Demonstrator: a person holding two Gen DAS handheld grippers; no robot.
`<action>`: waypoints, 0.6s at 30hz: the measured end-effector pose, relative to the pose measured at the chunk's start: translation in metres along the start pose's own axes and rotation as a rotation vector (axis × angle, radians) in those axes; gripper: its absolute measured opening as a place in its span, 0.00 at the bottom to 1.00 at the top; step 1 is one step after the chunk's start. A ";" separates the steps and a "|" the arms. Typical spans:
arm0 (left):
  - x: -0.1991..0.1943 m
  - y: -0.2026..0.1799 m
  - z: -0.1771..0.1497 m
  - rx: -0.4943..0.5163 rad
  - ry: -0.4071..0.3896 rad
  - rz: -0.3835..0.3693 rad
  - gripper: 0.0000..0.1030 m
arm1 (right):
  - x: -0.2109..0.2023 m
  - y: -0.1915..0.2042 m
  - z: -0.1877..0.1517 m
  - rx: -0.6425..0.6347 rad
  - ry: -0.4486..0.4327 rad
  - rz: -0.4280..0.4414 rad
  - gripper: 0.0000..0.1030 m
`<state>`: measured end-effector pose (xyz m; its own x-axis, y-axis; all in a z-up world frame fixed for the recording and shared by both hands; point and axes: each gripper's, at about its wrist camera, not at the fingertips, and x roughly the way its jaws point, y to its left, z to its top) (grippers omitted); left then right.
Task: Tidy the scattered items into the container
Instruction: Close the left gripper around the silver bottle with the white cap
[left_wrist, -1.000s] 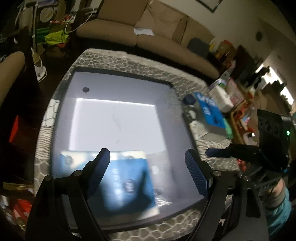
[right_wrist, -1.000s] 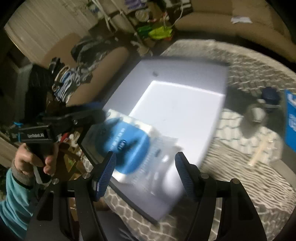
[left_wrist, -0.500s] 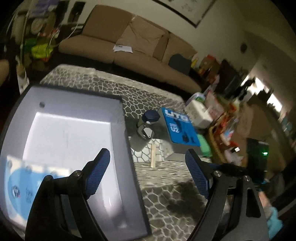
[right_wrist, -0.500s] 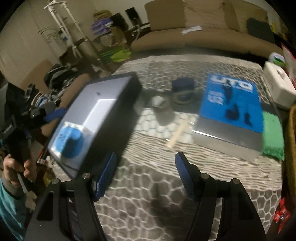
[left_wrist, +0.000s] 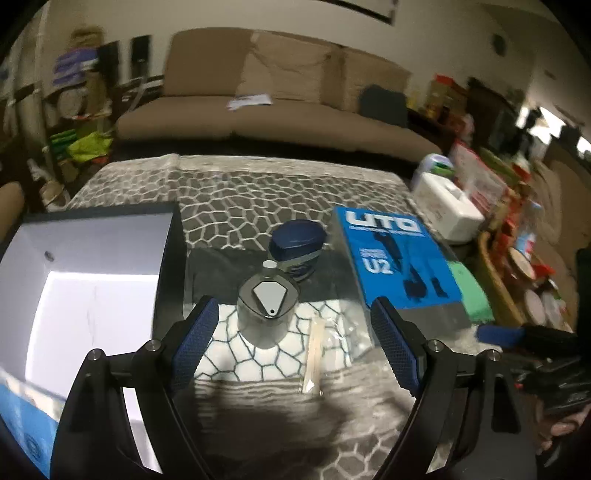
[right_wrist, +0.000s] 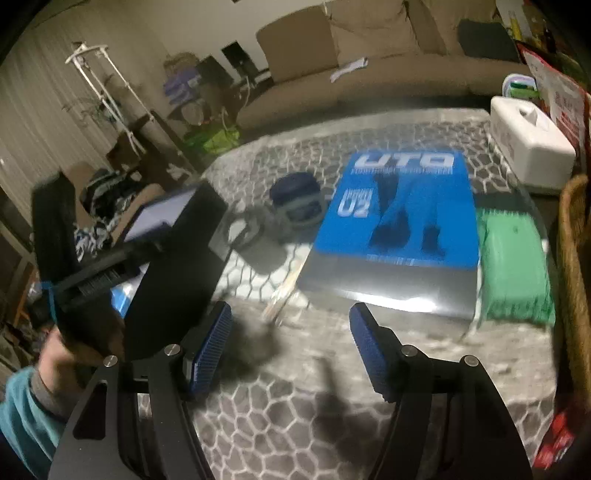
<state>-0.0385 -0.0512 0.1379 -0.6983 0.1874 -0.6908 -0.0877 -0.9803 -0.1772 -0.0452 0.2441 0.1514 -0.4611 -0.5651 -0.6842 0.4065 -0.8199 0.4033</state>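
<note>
The dark box with a white inside (left_wrist: 96, 266) stands at the left of the table; a blue-and-white packet (left_wrist: 22, 428) lies in its near corner. A clear bottle with a grey cap (left_wrist: 266, 310) stands just ahead of my open, empty left gripper (left_wrist: 291, 347). Behind it is a dark blue jar (left_wrist: 297, 248). A bag of wooden sticks (left_wrist: 314, 354) lies beside the bottle. My right gripper (right_wrist: 290, 349) is open and empty above the table, with the sticks (right_wrist: 282, 295), the bottle (right_wrist: 245, 236) and the jar (right_wrist: 295, 203) ahead of it.
A blue UTO box (left_wrist: 397, 262) and a green sponge (left_wrist: 469, 291) lie at the right, with a white tissue box (left_wrist: 447, 206) behind. A sofa (left_wrist: 266, 110) runs along the back. The box (right_wrist: 173, 236) and the hand-held left gripper (right_wrist: 85, 280) show at the right wrist view's left.
Both grippers have swung right, away from the box and toward the loose items. The blue-and-white packet stays in the box. Both grippers stay open.
</note>
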 end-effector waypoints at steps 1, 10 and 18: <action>0.004 0.000 -0.003 -0.023 -0.009 0.012 0.81 | 0.001 -0.002 0.006 -0.008 -0.003 -0.001 0.67; 0.043 -0.011 -0.014 -0.062 -0.099 0.162 0.84 | 0.011 -0.016 0.064 -0.038 -0.047 0.006 0.76; 0.075 -0.025 -0.017 -0.006 -0.125 0.254 0.85 | 0.033 -0.022 0.089 0.001 -0.066 0.060 0.82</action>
<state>-0.0767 -0.0113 0.0784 -0.7798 -0.0737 -0.6217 0.1050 -0.9944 -0.0138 -0.1396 0.2349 0.1737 -0.4871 -0.6183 -0.6169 0.4346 -0.7842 0.4428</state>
